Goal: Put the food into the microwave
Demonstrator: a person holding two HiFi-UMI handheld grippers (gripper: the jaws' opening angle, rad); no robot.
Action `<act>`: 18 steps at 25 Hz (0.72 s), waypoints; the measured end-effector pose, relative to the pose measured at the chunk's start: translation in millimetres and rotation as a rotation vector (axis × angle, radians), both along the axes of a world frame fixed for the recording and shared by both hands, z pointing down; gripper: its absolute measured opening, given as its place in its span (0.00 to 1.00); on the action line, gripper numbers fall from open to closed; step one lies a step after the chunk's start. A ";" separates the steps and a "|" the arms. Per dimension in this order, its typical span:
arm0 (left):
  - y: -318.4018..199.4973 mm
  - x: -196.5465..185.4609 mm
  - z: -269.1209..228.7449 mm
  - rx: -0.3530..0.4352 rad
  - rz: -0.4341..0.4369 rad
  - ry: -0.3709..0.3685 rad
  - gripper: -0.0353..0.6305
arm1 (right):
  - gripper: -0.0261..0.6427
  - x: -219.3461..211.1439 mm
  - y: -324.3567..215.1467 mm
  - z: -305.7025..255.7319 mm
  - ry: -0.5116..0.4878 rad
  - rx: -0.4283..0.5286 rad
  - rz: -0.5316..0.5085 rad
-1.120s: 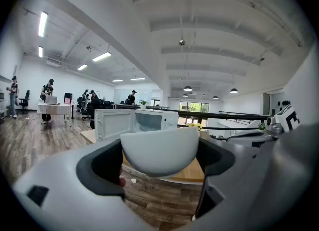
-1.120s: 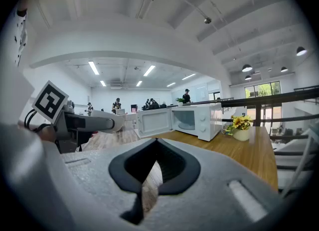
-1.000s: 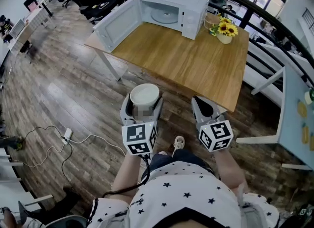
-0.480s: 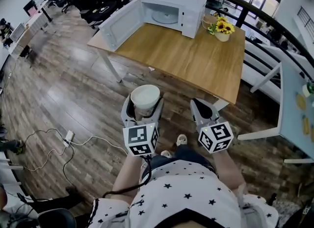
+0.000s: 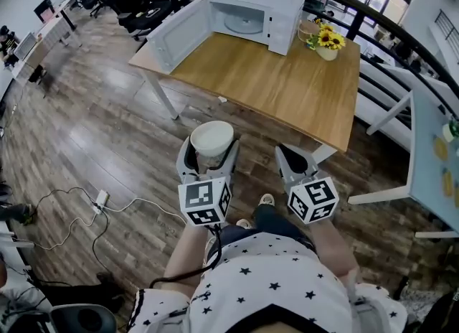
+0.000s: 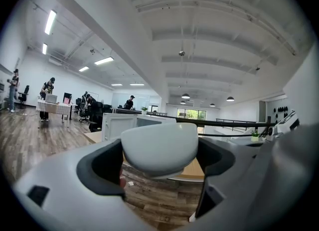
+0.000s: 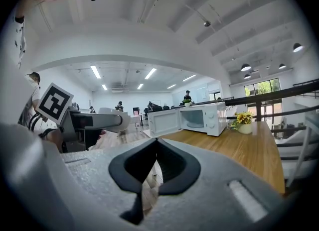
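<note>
The left gripper point(image 5: 210, 161) is pinching a white bowl point(image 6: 159, 148) between its jaws; the bowl is sitting upright, its round rim facing up. The right gripper point(image 7: 151, 170) is pointing, jaws pressed together, toward the open microwave point(image 7: 200, 119) well ahead.

Microwave point(image 5: 254, 8) on the far left corner of the table point(image 5: 287, 87), its door point(image 5: 168, 37) swung out past the table's left edge, flower pot point(image 5: 328, 43) on the table just right of the microwave, bowl point(image 5: 211, 138) between the jaws of the left gripper point(image 5: 210, 153) off the table's near edge, right gripper point(image 5: 297, 158) by the table's near right corner, cable point(image 5: 136, 206) on the floor point(image 5: 93, 130) well left of the table's near side.
</note>
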State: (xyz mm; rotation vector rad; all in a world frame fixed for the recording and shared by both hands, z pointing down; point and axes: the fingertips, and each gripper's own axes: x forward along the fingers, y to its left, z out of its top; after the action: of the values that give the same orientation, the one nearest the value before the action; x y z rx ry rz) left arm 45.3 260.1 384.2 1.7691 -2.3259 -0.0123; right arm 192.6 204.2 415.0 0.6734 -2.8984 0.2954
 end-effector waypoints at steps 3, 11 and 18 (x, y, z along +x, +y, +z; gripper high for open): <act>-6.0 -3.9 3.5 -0.004 -0.002 -0.004 0.73 | 0.05 -1.9 -5.8 5.7 0.003 -0.008 0.005; -26.8 -24.5 2.5 0.002 -0.013 -0.011 0.73 | 0.05 -22.8 -26.7 11.0 0.007 -0.014 -0.009; -66.6 -55.8 0.4 0.013 -0.033 -0.015 0.73 | 0.05 -54.7 -69.6 11.6 0.009 -0.005 -0.029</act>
State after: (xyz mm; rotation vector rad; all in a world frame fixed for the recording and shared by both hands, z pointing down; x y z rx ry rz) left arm -10.5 193.5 384.6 1.7420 -2.3712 -0.0188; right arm 137.9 134.7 426.6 0.6291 -2.8953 0.2949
